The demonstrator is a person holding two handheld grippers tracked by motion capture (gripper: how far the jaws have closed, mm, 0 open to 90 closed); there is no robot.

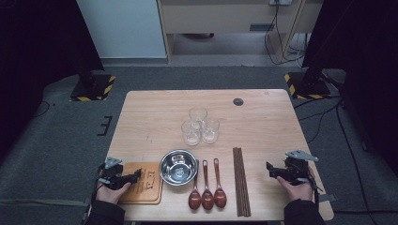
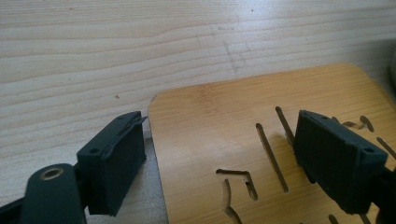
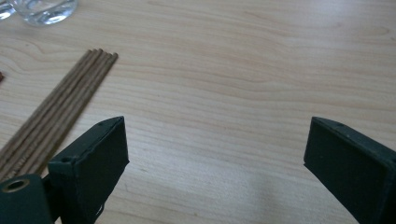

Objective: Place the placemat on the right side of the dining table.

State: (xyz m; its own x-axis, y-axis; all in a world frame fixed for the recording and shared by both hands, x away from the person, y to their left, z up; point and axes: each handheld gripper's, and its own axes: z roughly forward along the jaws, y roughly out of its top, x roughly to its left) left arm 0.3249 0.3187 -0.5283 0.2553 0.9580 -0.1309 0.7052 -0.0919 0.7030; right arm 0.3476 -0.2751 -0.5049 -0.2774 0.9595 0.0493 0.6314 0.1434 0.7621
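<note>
I see a light wooden table (image 1: 150, 117) with a dark round spot (image 1: 238, 101) near its far edge. Three clear glasses (image 1: 200, 125) stand close together in the middle. Nearer to me lie, from left to right, a bamboo board (image 1: 145, 183), a steel bowl (image 1: 179, 167), three brown spoons (image 1: 207, 190) side by side, and a bundle of chopsticks (image 1: 241, 180).

Setting: a lab or recording studio, not a home.
Floor: grey carpet (image 1: 56, 140), loose cables (image 1: 324, 117).
Stands: two bases with hazard-striped tape (image 1: 91, 89).
Surroundings: black curtains (image 1: 37, 47), lone wooden table (image 1: 155, 117).
</note>
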